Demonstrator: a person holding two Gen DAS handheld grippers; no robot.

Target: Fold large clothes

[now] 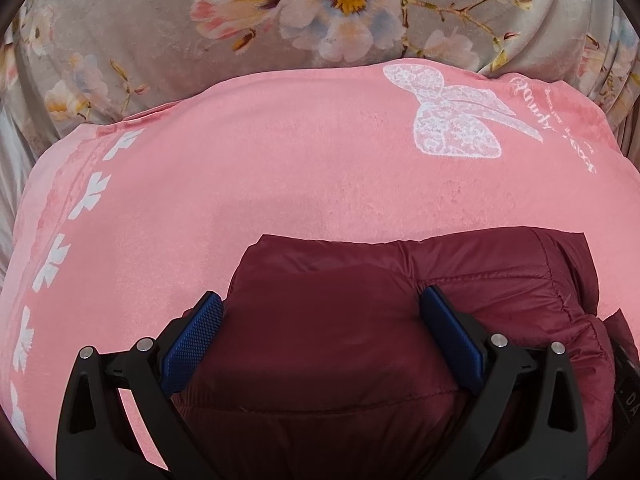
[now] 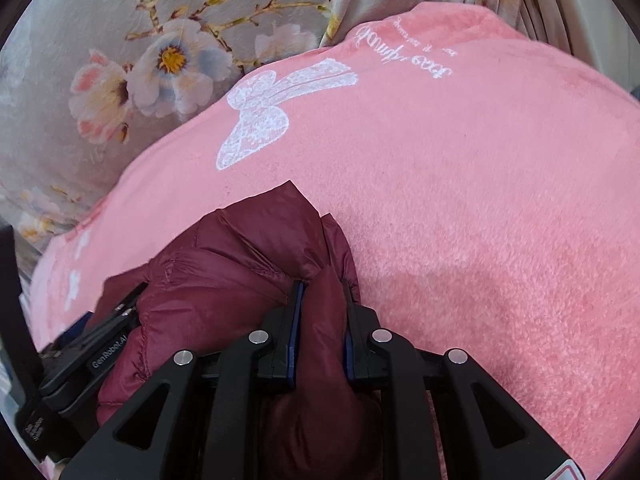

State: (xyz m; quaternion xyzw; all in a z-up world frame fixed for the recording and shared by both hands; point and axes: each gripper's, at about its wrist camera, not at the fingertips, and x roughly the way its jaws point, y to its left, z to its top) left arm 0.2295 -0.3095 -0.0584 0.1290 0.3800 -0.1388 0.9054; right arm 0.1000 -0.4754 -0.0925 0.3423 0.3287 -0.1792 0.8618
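**Maroon jacket bunched at the near edge of the pink blanket**

My left gripper [image 1: 320,332] stands with its blue-padded fingers [image 1: 192,344] spread wide, one on each side of a smooth fold of the maroon puffer jacket [image 1: 400,276]. The cloth fills the gap between them, but the pads do not visibly squeeze it. My right gripper [image 2: 322,312] has its fingers drawn narrow and pinched on a raised ridge of the same jacket, which bulges between them.

The jacket lies folded into a compact bundle at the near edge of the pink blanket [image 1: 280,168]. In the left wrist view its long axis runs left to right, with a straight folded edge on the far side and the quilted, stitched part toward the right. In the right wrist view a pointed corner of it sticks out toward the far side.

The pink blanket carries a white butterfly print [image 1: 456,120] at its far right. Beyond it lies a grey floral cover [image 1: 180,40].
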